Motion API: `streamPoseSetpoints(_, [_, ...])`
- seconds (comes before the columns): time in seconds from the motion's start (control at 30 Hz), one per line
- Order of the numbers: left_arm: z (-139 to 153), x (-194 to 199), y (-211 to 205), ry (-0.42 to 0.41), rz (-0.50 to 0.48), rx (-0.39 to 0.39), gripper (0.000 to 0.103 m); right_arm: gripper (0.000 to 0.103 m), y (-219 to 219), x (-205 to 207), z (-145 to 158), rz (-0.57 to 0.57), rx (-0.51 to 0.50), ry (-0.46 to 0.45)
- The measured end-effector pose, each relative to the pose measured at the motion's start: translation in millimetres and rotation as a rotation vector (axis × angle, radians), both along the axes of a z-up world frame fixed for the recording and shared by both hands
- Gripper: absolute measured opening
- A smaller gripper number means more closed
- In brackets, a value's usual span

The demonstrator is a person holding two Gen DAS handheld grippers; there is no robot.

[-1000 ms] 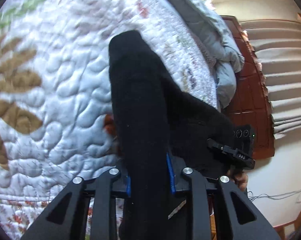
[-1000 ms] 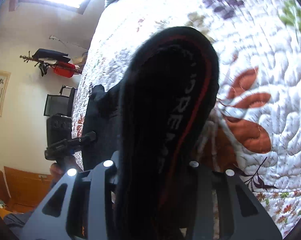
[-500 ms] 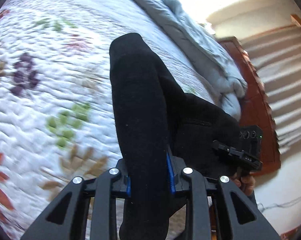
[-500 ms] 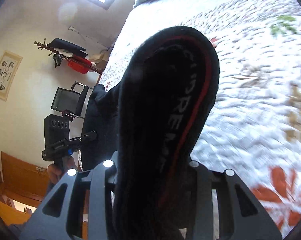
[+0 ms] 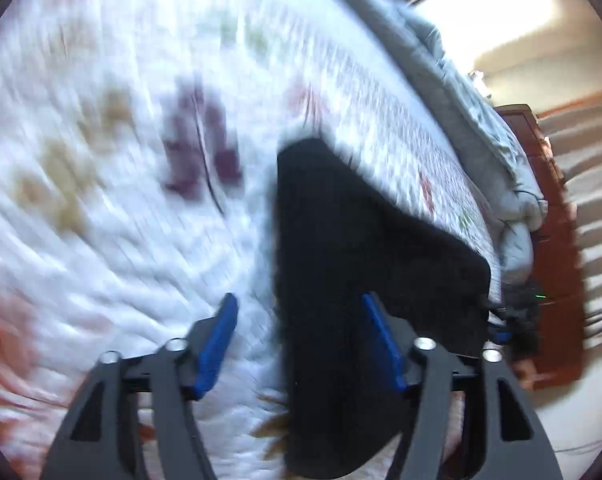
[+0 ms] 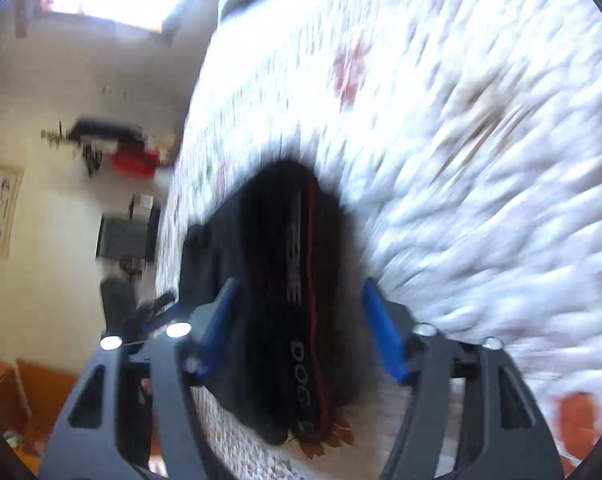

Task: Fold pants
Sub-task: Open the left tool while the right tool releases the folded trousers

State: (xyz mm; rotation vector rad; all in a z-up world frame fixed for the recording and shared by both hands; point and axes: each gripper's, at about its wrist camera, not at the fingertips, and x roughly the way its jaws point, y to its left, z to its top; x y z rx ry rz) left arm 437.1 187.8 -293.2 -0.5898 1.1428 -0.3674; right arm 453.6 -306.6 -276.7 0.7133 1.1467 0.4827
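Observation:
The black pants (image 5: pixel 341 264) lie between my left gripper's (image 5: pixel 299 314) blue pads, which stand wide apart and do not clamp the cloth. In the right wrist view the pants' waistband (image 6: pixel 297 280), with a red stripe and white lettering, lies between the spread pads of my right gripper (image 6: pixel 299 300). Both grippers are open over the white quilted bedspread (image 5: pixel 121 160). The right gripper also shows at the far right of the left wrist view (image 5: pixel 509 320), and the left gripper at the left of the right wrist view (image 6: pixel 141 312). Both views are motion-blurred.
A grey duvet (image 5: pixel 481 128) is bunched along the bed's far edge beside a dark wooden headboard (image 5: pixel 557 240). In the right wrist view a cream wall, a black chair (image 6: pixel 125 236), a rack with a red bag (image 6: pixel 133 160) and wooden furniture (image 6: pixel 25 392) stand beyond the bed's left side.
Both grippers were shut on the pants and carried them further across the bed. Now both have opened and let go, and the pants have dropped lower between the pads.

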Motion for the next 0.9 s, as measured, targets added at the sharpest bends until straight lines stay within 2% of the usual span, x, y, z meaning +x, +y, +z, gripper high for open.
streamPoseSetpoints(0.03, [15,2,4,-0.05,0.006,-0.015,0.067,0.044,-6,1,18,-0.042,-0.021,-0.053])
streamPoseSetpoints(0.07, [25,5,6,-0.082,0.012,-0.047,0.067,0.043,-3,5,35,-0.047,0.009,-0.101])
streamPoseSetpoints(0.13, [45,15,2,-0.152,0.011,-0.124,0.068,0.041,23,18,54,0.003,0.05,-0.151])
streamPoseSetpoints(0.17, [47,19,-1,-0.172,-0.011,-0.178,0.07,0.04,37,25,54,0.04,0.081,-0.147])
streamPoseSetpoints(0.23, [38,37,-19,-0.148,-0.075,-0.339,0.071,0.035,65,43,42,0.08,0.12,-0.101])
streamPoseSetpoints(0.27, [28,47,-28,-0.123,-0.084,-0.383,0.071,0.032,74,51,30,0.087,0.133,-0.068])
streamPoseSetpoints(0.33, [1,66,-36,-0.069,-0.07,-0.389,0.07,0.017,83,55,0,0.067,0.137,-0.003])
streamPoseSetpoints(0.37, [-13,75,-37,-0.037,-0.052,-0.39,0.069,0.0,76,54,-14,0.053,0.122,0.019])
streamPoseSetpoints(0.4, [-22,76,-34,-0.028,-0.036,-0.384,0.068,0.0,67,53,-31,0.034,0.102,0.041])
streamPoseSetpoints(0.47, [-41,79,-18,-0.01,0.02,-0.414,0.06,0.0,46,46,-55,0.011,0.167,0.073])
streamPoseSetpoints(0.57, [-44,76,-4,0.006,0.087,-0.485,0.06,0.0,40,40,-48,0.025,0.178,0.053])
streamPoseSetpoints(0.63, [-29,61,3,-0.027,0.11,-0.474,0.07,0.001,31,31,-35,0.018,0.19,0.023])
streamPoseSetpoints(0.67, [-19,49,7,-0.047,0.111,-0.462,0.073,0.007,23,23,-27,0.019,0.201,0.004])
streamPoseSetpoints(0.77, [10,3,5,-0.115,0.07,-0.378,0.083,0.007,22,-13,7,0.077,0.242,-0.08])
streamPoseSetpoints(0.83, [19,-28,-7,-0.152,0.04,-0.315,0.083,0.008,35,-38,16,0.13,0.265,-0.101])
streamPoseSetpoints(0.9, [16,-46,-18,-0.162,0.022,-0.254,0.083,0.008,46,-55,6,0.164,0.215,-0.087])
